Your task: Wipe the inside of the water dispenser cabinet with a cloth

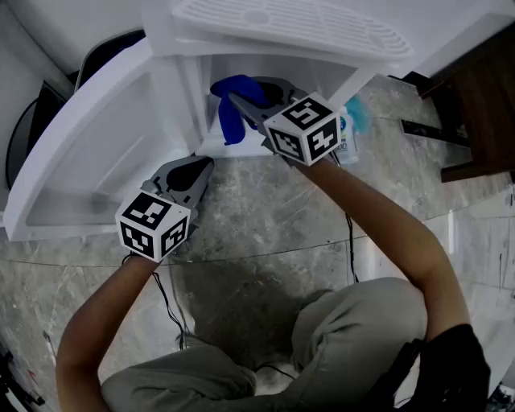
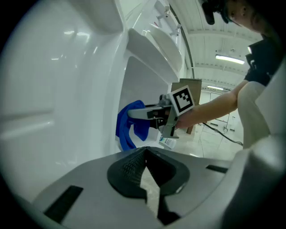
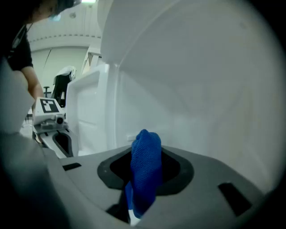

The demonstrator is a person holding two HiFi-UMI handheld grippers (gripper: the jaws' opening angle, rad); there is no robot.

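Nearest to me the person crouches on the stone floor [image 1: 265, 233], both forearms stretched out toward the white water dispenser cabinet [image 1: 366, 60] and tipped a little downward.

The left gripper [image 1: 199, 166] is the closer one, well short of the cloth. It hangs low over the floor, right beside the bottom edge of the open cabinet door [image 1: 88, 153]. I can't tell whether it actually touches the door. That forearm is bare and reaches up from the left knee, with the marker cube sitting just above the hand. Its jaws are pressed together with nothing between them.

Further in, the right arm reaches across the body at a slant, so that the right gripper [image 1: 238, 103] pokes into the lower opening of the cabinet. The blue cloth [image 1: 232, 113] is bunched between its jaws. The jaws stand partly apart and are clamped on the fabric, which fills the gap between the pads. A fold sticks up past the tips and the rest droops below them, close to the opening's left wall.

Beyond the cloth there is only the pale inner wall [image 3: 201, 89] of the cabinet, and the slotted drip tray [image 1: 298, 24] juts out above the opening.
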